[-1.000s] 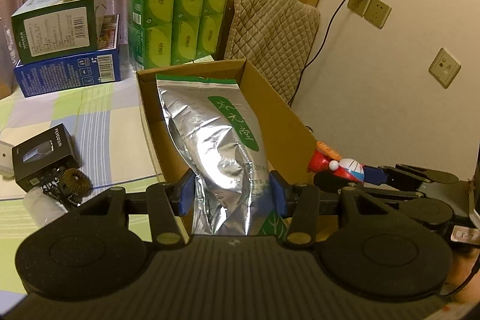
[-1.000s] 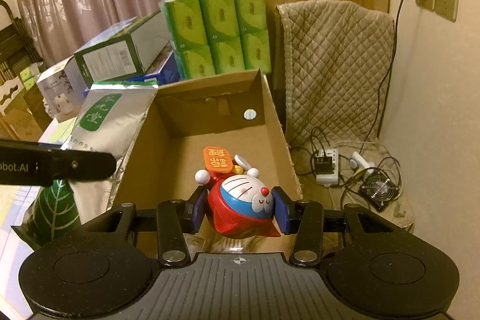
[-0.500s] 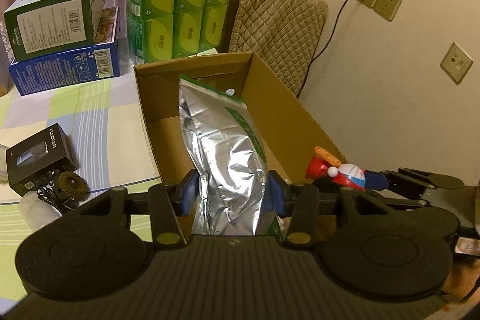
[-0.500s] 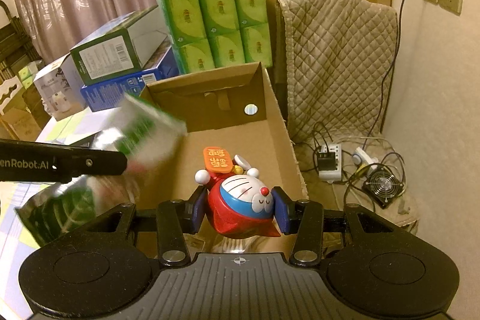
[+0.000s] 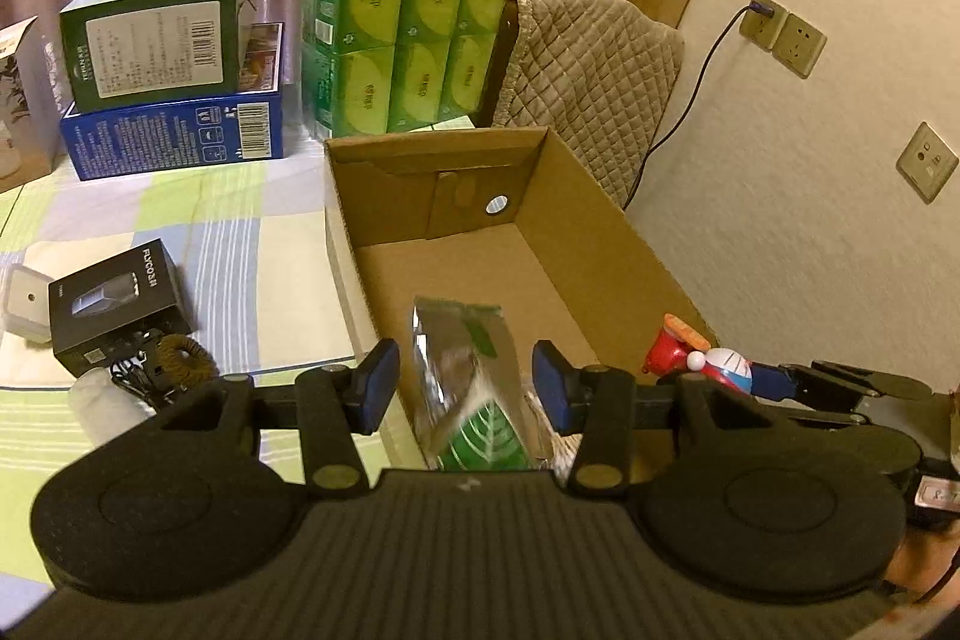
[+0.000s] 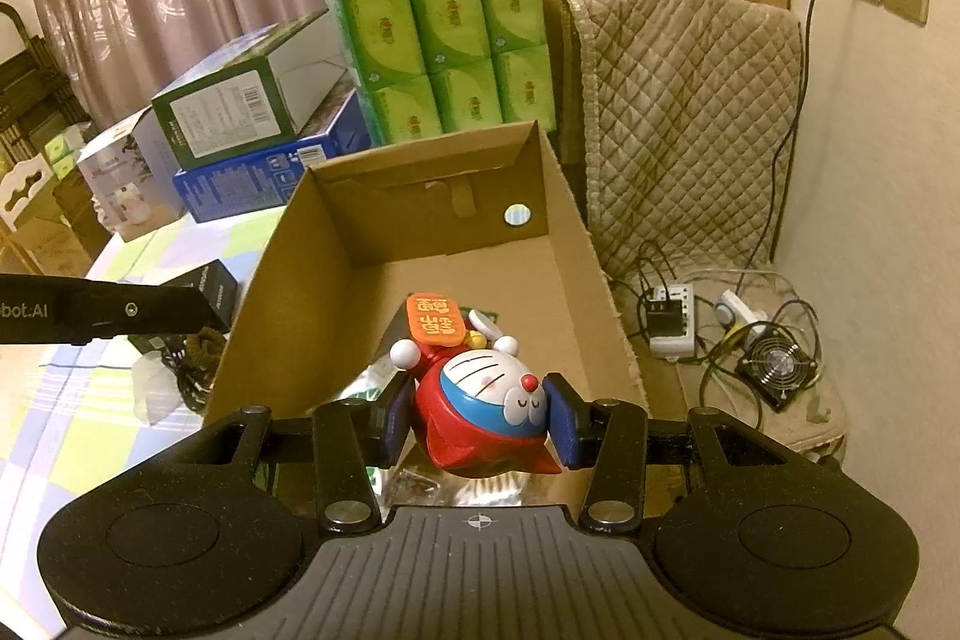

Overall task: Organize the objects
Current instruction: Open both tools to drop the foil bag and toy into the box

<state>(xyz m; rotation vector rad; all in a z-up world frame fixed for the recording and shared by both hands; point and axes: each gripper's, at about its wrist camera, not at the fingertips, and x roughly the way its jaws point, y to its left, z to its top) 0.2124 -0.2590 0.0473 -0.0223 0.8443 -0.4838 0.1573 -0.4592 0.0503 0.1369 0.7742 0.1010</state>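
An open cardboard box (image 5: 600,232) stands on the checked bed cover; it also shows in the right wrist view (image 6: 576,244). A silver foil pouch with green leaf print (image 5: 468,388) lies in the box's near end, free between the fingers of my left gripper (image 5: 465,391), which is open above it. A bit of the pouch (image 6: 366,382) shows under the toy in the right wrist view. My right gripper (image 6: 480,421) is shut on a red and blue Doraemon toy (image 6: 486,406) above the box's near end; the toy (image 5: 708,364) also shows at right in the left wrist view.
A black small box (image 5: 114,298), a brown hair tie (image 5: 180,358) and a white case (image 5: 24,304) lie left of the box. Green tissue packs (image 5: 408,28) and stacked cartons (image 5: 168,58) stand behind. A quilt-covered chair (image 6: 678,112) and power strips (image 6: 672,316) are at right.
My left gripper opened and let the foil pouch go; the pouch dropped into the cardboard box. My right gripper still holds the toy in about the same place.
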